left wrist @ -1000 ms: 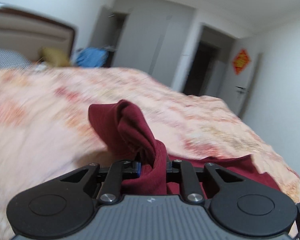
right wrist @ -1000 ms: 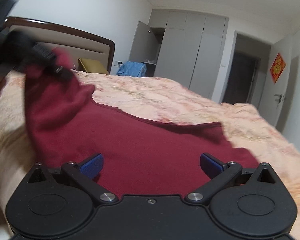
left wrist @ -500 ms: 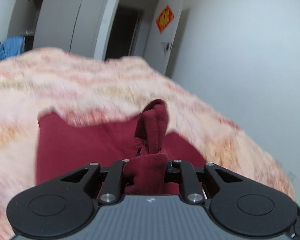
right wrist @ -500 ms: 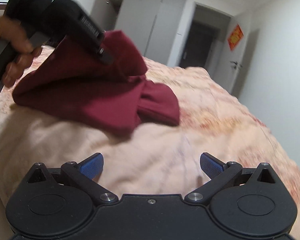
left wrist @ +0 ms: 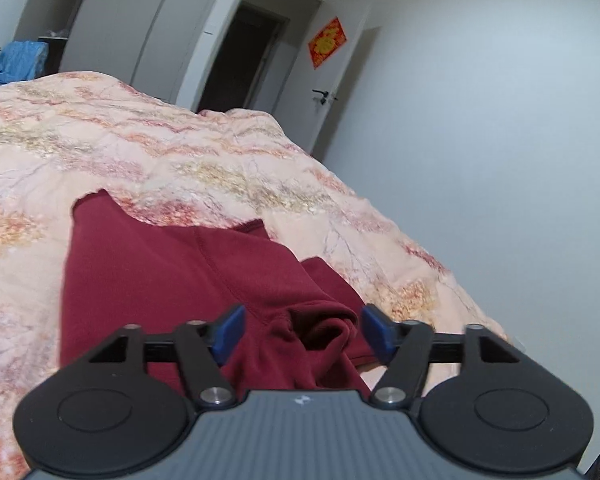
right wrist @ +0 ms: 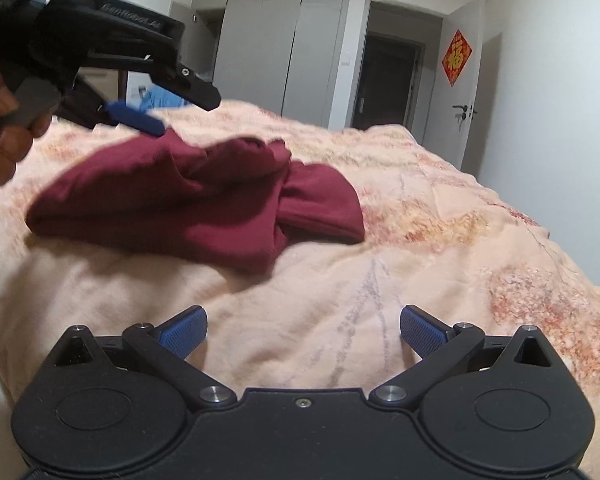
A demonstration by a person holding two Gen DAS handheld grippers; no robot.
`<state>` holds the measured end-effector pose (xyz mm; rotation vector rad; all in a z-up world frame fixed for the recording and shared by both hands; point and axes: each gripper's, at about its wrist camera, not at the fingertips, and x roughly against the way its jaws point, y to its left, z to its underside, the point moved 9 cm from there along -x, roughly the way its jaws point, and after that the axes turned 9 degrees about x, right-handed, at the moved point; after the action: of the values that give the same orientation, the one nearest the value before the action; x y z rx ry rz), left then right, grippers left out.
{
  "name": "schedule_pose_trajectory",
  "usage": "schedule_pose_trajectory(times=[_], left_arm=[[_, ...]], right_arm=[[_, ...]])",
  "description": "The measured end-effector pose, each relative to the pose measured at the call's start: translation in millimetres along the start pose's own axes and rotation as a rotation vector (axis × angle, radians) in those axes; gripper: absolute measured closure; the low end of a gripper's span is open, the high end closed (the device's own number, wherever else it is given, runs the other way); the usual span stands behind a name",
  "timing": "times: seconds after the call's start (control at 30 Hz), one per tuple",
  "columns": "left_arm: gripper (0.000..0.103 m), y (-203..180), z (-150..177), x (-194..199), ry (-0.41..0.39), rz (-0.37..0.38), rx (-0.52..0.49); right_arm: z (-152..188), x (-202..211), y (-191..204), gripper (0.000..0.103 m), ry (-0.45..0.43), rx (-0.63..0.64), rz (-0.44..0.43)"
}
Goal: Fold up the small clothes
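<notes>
A dark red garment (right wrist: 204, 196) lies folded over on the pink floral bedspread (right wrist: 420, 240). In the left wrist view the garment (left wrist: 172, 272) spreads out ahead, with a bunched fold (left wrist: 320, 332) lying between the open blue pads. My left gripper (left wrist: 302, 332) is open just above that fold; it also shows in the right wrist view (right wrist: 168, 108), hovering over the garment's left part. My right gripper (right wrist: 303, 330) is open and empty, low over bare bedspread in front of the garment.
The bed's right edge (left wrist: 440, 272) drops off toward a white wall. Grey wardrobes (right wrist: 284, 40), a dark doorway (right wrist: 388, 80) and a door with a red decoration (right wrist: 456, 56) stand behind. Blue cloth (left wrist: 16, 60) lies at the far left.
My left gripper carried the garment's edge over to the right, laid it down and opened, letting go. My right gripper drew back off the garment and stays open.
</notes>
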<state>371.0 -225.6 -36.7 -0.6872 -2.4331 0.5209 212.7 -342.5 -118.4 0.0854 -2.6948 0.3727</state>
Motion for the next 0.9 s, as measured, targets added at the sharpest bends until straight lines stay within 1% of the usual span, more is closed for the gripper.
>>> schedule_pose_trajectory(times=[0.03, 0.07, 0.1, 0.17, 0.33, 0.43, 0.5, 0.57, 0.63, 0.7, 0.77, 0.83, 0.9], left_arm=[[0.017, 3.4, -2.6, 5.2, -0.015, -0.007, 0.014], [0.011, 7.6, -5.8, 11.1, -0.032, -0.019, 0.031], [0.009, 13.4, -8.9, 17.3, -0.051, -0.036, 0.047], [0.001, 28.1, -15.5, 28.2, -0.081, -0.092, 0.077], [0.0, 79.9, -21.2, 50.4, -0.115, -0.29, 0.127], [0.0, 112.6, -15.7, 62.3, -0.103, -0.376, 0.18], [0.0, 130.3, -9.0, 69.6, -0.08, -0.417, 0.217], [0.0, 142.8, -2.0, 76.2, -0.069, -0.438, 0.254], [0.0, 147.6, 6.5, 77.8, -0.056, -0.432, 0.278], [0.0, 148.5, 14.9, 75.8, -0.029, -0.424, 0.28], [0.0, 146.6, 25.8, 70.0, 0.003, -0.43, 0.265], [0.0, 143.3, 32.8, 67.1, 0.005, -0.451, 0.224], [0.0, 139.9, 36.2, 66.5, 0.008, -0.466, 0.193]], right_arm=[[-3.3, 2.4, 1.5, 0.0, -0.02, -0.016, -0.017], [-6.8, 4.1, 2.7, 0.001, -0.039, -0.031, -0.032], [-10.4, 5.4, 4.0, 0.0, -0.056, -0.046, -0.043], [-19.0, 7.4, 8.0, 0.0, -0.084, -0.08, -0.08], [-44.7, 1.9, 16.6, 0.001, -0.145, -0.23, -0.237], [-60.8, -5.3, 20.2, 0.001, -0.175, -0.308, -0.277], [-69.0, -13.8, 23.1, 0.001, -0.169, -0.355, -0.299], [-73.2, -26.8, 27.2, 0.001, -0.134, -0.41, -0.324], [-74.6, -39.3, 31.0, 0.002, -0.101, -0.497, -0.368], [-75.7, -52.4, 33.7, 0.002, -0.082, -0.599, -0.416], [-79.8, -65.2, 34.0, 0.002, -0.069, -0.688, -0.436], [-84.5, -77.2, 31.9, 0.001, -0.066, -0.755, -0.419], [-87.5, -87.1, 28.8, 0.006, -0.063, -0.8, -0.383]])
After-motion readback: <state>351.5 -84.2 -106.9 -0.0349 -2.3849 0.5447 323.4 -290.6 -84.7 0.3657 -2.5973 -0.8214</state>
